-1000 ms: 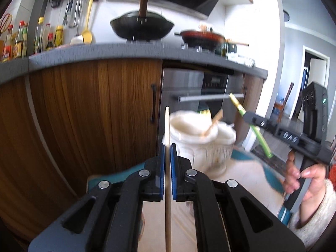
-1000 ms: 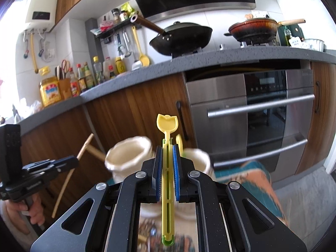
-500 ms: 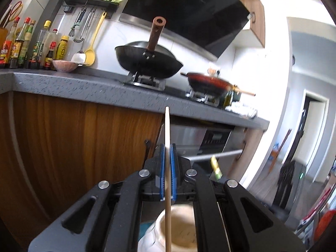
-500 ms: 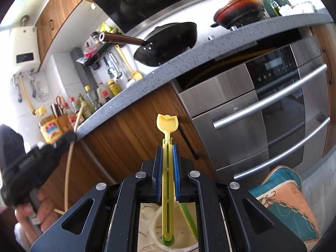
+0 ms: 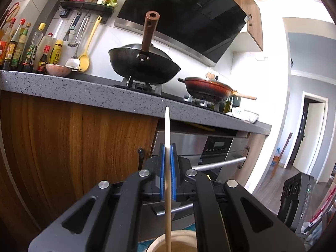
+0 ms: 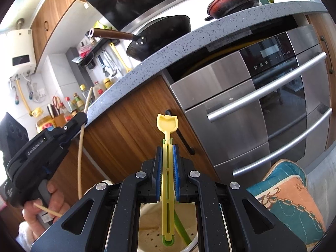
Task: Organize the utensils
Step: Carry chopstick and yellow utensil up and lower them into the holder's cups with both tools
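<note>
My left gripper [image 5: 167, 170] is shut on a thin wooden chopstick [image 5: 167, 138] that stands upright, its lower end over the mouth of a cream holder cup [image 5: 178, 239]. My right gripper [image 6: 167, 172] is shut on a yellow plastic utensil [image 6: 167, 126] with a tulip-shaped end, upright, its lower end inside a second cream holder [image 6: 151, 235] beside a green utensil [image 6: 181, 226]. The left gripper [image 6: 80, 118] with its chopstick [image 6: 80, 147] also shows at the left of the right wrist view.
A wooden cabinet front [image 5: 73, 147] and a steel oven [image 6: 262, 105] stand close ahead under a grey counter [image 5: 84, 88] with a black wok [image 5: 145, 65] and a red pan [image 5: 208, 88]. A teal and orange mat [image 6: 289, 197] lies at right.
Both grippers have tilted upward and moved over the holders; the utensils' lower ends now hang at the cups, which slid from mid-frame to the bottom edge.
</note>
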A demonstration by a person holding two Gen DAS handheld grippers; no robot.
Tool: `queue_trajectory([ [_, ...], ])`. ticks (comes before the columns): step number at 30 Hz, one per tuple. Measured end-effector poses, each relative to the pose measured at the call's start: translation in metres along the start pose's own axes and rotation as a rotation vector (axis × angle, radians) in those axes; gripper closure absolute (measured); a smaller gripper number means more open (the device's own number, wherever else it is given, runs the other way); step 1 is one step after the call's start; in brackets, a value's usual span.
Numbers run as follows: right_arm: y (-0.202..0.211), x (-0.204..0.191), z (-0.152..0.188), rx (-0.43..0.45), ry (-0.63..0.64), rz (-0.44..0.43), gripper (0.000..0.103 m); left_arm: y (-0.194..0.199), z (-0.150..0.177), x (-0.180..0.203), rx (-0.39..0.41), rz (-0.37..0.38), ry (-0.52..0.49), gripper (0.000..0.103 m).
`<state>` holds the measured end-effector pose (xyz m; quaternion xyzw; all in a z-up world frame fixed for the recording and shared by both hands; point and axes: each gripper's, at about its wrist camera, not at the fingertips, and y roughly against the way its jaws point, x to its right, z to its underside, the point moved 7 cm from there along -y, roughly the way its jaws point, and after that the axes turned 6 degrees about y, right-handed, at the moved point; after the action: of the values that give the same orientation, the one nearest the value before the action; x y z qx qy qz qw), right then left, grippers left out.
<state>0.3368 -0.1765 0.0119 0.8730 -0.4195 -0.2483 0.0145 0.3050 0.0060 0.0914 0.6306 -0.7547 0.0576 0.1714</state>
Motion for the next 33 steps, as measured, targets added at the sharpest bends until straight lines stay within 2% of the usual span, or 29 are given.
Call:
queue_trajectory([
  [7,0.002,-0.002,0.006,-0.018,0.042,0.033,0.092,0.015,0.007,-0.007,-0.029,-0.007,0.008,0.098],
  [13,0.020,-0.004,0.011,-0.021,0.061,0.060,0.092,0.033,0.017,-0.012,-0.099,-0.013,-0.015,0.098],
  [24,0.058,-0.028,0.029,0.003,0.222,0.165,0.092,0.066,0.049,-0.004,-0.234,-0.040,-0.098,0.098],
  [28,0.061,-0.031,0.037,-0.010,0.259,0.200,0.092,0.071,0.054,-0.002,-0.251,-0.065,-0.130,0.098],
  [33,0.060,-0.030,0.039,-0.020,0.272,0.211,0.092,0.076,0.060,-0.006,-0.275,-0.083,-0.112,0.098],
])
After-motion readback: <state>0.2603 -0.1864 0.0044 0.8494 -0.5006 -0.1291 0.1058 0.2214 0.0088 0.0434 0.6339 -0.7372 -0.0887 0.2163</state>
